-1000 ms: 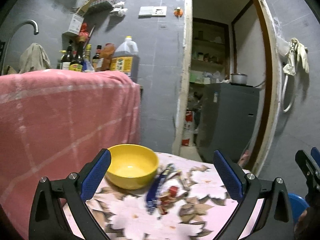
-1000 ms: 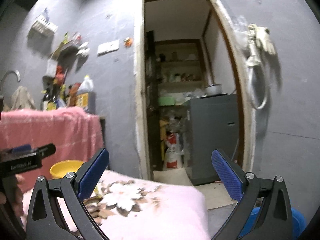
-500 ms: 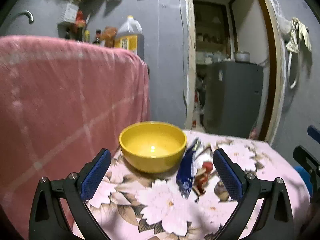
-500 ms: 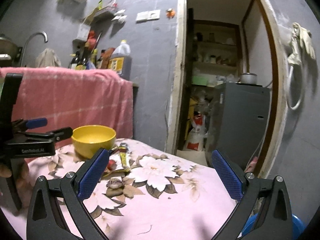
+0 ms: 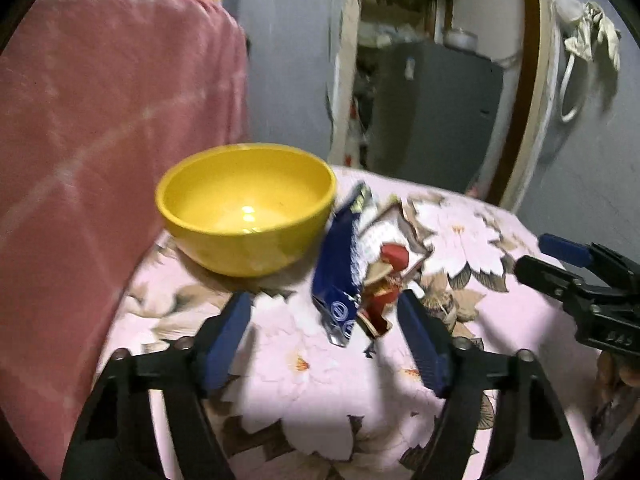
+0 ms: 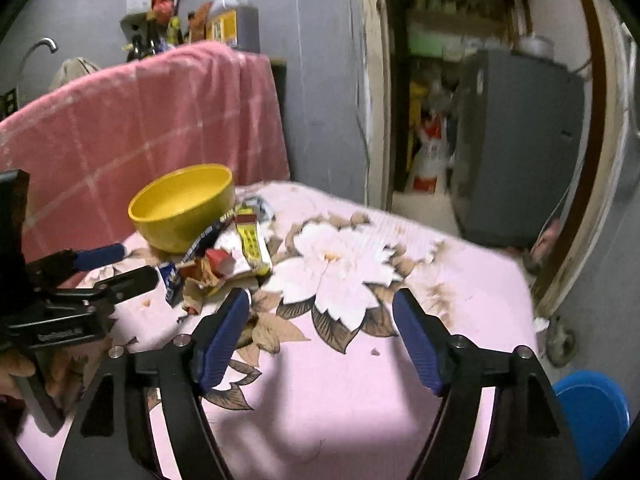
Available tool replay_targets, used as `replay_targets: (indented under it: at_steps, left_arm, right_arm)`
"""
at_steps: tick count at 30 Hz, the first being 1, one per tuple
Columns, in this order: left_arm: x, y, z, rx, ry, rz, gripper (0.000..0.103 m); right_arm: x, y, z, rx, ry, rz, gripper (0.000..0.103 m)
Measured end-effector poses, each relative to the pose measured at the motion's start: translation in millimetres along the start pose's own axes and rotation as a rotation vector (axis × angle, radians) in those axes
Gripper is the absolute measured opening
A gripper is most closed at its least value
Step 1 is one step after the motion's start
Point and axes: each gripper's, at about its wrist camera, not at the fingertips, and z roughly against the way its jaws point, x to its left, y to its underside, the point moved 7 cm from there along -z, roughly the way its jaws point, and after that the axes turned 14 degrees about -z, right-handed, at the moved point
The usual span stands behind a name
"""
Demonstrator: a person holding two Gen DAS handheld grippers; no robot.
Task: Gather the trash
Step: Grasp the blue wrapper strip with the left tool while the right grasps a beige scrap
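the crumpled blue, red and yellow snack wrappers (image 5: 352,268) lie in a heap on the pink floral-cloth table (image 5: 472,264) near its back left corner, touching the yellow ceramic bowl (image 5: 246,208). the left gripper (image 5: 324,332) hangs just short of them with jaws apart and empty, and the right gripper (image 6: 320,332) is likewise spread and empty over the table's middle. a loose pinch could catch only the blue wrapper and scatter the rest, or nudge the bowl toward the table's edge.
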Motion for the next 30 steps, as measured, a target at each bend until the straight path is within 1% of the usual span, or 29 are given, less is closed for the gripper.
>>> replay_targets:
  at_steps: [1,2,4,6,10,11,12,13,14,19,26,30]
  left_arm:
    - [-1,0,-4,0.016,0.009,0.007,0.06]
    - [-1,1,-7,0.026,0.015,0.013,0.056]
    - [-2,0,-12,0.035,0.032,0.013,0.051]
    - [-4,-2,-14,0.04,0.039,0.006,0.046]
    - [-3,-3,-20,0.052,0.061,0.019,0.033]
    - [-2,-2,-21,0.058,0.064,0.023,0.027]
    - [-2,-2,-23,0.061,0.07,0.025,0.024]
    - [-3,-2,-23,0.062,0.079,0.027,0.019]
    - [-3,-2,-23,0.059,0.086,0.029,0.017]
    - [-4,-1,-19,0.044,0.112,0.03,0.014]
    - [-4,1,-17,0.048,0.12,0.043,0.013]
    - [-4,2,-17,0.046,0.118,0.042,0.013]
  right_arm:
    - [1,3,-7,0.035,0.005,0.008,0.059]
    - [3,5,-13,0.062,0.007,0.016,0.052]
    - [9,12,-27,0.129,0.014,0.052,0.05]
    - [13,16,-34,0.164,0.022,0.078,0.05]
    - [19,22,-40,0.203,0.017,0.111,0.049]
    - [20,23,-42,0.21,0.016,0.118,0.047]
    - [21,23,-42,0.216,0.011,0.122,0.041]
    - [23,26,-43,0.23,-0.001,0.129,0.039]
    - [24,27,-44,0.241,-0.007,0.134,0.037]
    - [24,31,-47,0.268,-0.023,0.136,0.035]
    - [20,31,-48,0.299,-0.07,0.09,0.033]
    - [19,31,-46,0.308,-0.087,0.085,0.028]
